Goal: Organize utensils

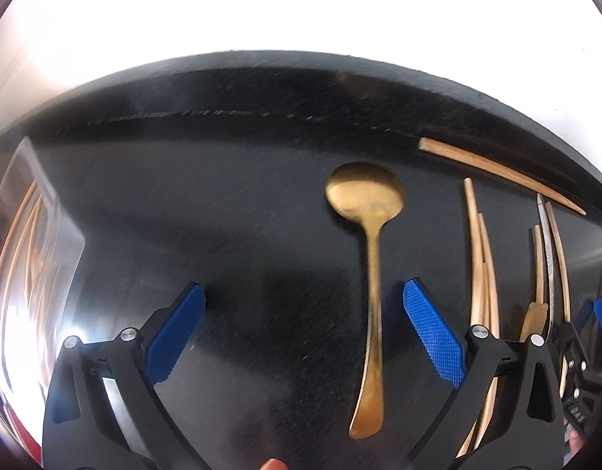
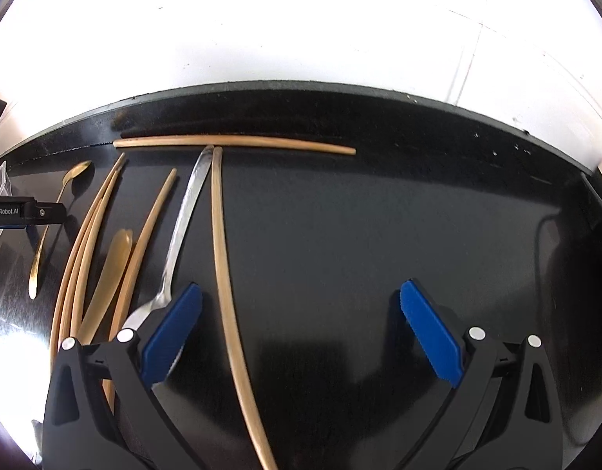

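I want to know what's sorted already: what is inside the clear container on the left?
Inside the clear container, several wooden chopsticks show through its wall. Glare and blur hide whether anything else is in there.

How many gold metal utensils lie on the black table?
2. A gold spoon lies between the open left gripper's fingers. Another gold utensil lies among the wooden chopsticks, its head hidden by the right gripper. More may be hidden.

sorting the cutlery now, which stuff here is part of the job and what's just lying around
Part of the job:
gold spoon
silver spoon
chopsticks
clear container already holding chopsticks

Just lying about:
black cable at the right of the table
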### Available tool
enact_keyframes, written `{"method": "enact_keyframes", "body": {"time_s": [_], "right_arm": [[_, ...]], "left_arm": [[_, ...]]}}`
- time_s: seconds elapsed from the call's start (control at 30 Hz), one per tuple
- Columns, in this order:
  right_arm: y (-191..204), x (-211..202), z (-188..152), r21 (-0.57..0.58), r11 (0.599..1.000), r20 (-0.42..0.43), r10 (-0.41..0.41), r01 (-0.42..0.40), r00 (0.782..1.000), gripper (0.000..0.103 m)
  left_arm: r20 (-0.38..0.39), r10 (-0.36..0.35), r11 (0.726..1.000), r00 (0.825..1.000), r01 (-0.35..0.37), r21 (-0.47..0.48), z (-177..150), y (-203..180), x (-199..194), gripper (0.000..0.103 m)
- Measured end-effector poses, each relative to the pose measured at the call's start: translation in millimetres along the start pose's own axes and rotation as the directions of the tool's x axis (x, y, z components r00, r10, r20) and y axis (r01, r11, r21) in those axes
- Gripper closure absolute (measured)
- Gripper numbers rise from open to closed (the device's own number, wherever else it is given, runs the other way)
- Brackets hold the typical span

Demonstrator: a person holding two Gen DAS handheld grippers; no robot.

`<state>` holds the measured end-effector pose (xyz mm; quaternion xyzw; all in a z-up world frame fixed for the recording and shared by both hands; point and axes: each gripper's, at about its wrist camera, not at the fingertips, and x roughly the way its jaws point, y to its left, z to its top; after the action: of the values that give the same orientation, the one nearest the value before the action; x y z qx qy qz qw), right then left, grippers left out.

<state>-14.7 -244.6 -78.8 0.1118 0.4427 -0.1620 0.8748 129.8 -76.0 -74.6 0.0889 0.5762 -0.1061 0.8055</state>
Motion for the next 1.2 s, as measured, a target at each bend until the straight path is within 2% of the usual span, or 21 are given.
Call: {"method": "enact_keyframes", "body": {"time_s": [0.17,0.2,0.23,0.27,0.33,0.37,0.43,0.53,0.6,0.67,0.73,0.8,0.83,0.87,0.93,1.03,1.1,1.13,1.2], "right_arm": [[-2,8,18,-0.026,1.0,-0.013,0.016,-0.016,1.0,0.006],[0,6,17,-0.04,0.999,-0.01,0.03,-0.03,1.0,0.019],[8,-3,18,-0.089,0.995,0.021,0.053,-0.051,0.998,0.042],[15,-5,17,-0.12,0.993,0.024,0.012,-0.009,1.0,0.093],[25,-8,11,-0.174,0.985,0.037,-0.006,0.013,0.999,0.096],[21,-9,13,-0.154,0.988,0.027,0.008,-0.003,1.0,0.096],[7,-10,18,-0.058,0.997,-0.022,0.055,-0.056,0.998,0.096],[-13,-31,22,0.047,0.995,0.002,0.084,-0.084,0.996,0.096],[-18,-48,22,0.1,0.989,0.022,0.11,-0.112,0.994,0.096],[-21,-62,23,0.181,0.968,0.038,0.169,-0.173,0.985,0.096],[-21,-71,22,0.287,0.921,0.057,0.26,-0.265,0.964,0.096],[-15,-78,17,0.424,0.822,0.094,0.376,-0.379,0.922,0.096],[-11,-80,14,0.466,0.785,0.107,0.407,-0.407,0.907,0.096],[-2,-84,12,0.489,0.766,0.112,0.418,-0.417,0.901,0.096],[24,-95,16,0.459,0.779,0.116,0.424,-0.428,0.898,0.096],[77,-110,34,0.413,0.775,0.139,0.466,-0.479,0.874,0.096],[122,-124,46,0.369,0.781,0.145,0.486,-0.503,0.862,0.096],[147,-130,51,0.33,0.799,0.14,0.486,-0.504,0.863,0.096],[205,-147,62,0.18,0.854,0.133,0.471,-0.488,0.872,0.096]], "left_arm": [[0.054,-0.009,1.0,0.998,0.008,0.016,0,-22,-1,0.006],[0.1,-0.023,0.999,0.995,0.018,0.049,-3,-24,-6,0.023],[0.162,-0.038,0.995,0.986,0.022,0.1,-8,-27,-16,0.092],[0.157,-0.03,0.994,0.987,0.013,0.112,-8,-29,-16,0.099],[0.144,-0.076,0.994,0.987,0.063,0.094,-5,-22,-18,0.1],[0.136,-0.079,0.993,0.988,0.065,0.098,-4,-20,-18,0.1],[0.123,-0.128,0.989,0.984,0.119,0.083,-4,-14,-23,0.1],[0.18,-0.221,0.975,0.958,0.216,0.05,-5,-4,-51,0.1],[0.201,-0.292,0.957,0.935,0.286,0.056,-8,-1,-73,0.1],[0.209,-0.343,0.939,0.916,0.338,0.06,-13,0,-90,0.1],[0.215,-0.384,0.923,0.898,0.379,0.066,-18,6,-102,0.1],[0.217,-0.418,0.908,0.882,0.413,0.067,-22,14,-113,0.1],[0.216,-0.437,0.899,0.873,0.432,0.07,-26,18,-122,0.1],[0.213,-0.453,0.891,0.866,0.449,0.067,-23,27,-119,0.1],[0.216,-0.487,0.871,0.846,0.488,0.056,-22,42,-127,0.1],[0.251,-0.514,0.855,0.82,0.514,0.071,-20,75,-148,0.1],[0.272,-0.509,0.858,0.817,0.507,0.08,-33,101,-167,0.1],[0.289,-0.493,0.867,0.82,0.492,0.084,-33,121,-175,0.1],[0.314,-0.46,0.884,0.83,0.462,0.074,-45,156,-179,0.1]]}}
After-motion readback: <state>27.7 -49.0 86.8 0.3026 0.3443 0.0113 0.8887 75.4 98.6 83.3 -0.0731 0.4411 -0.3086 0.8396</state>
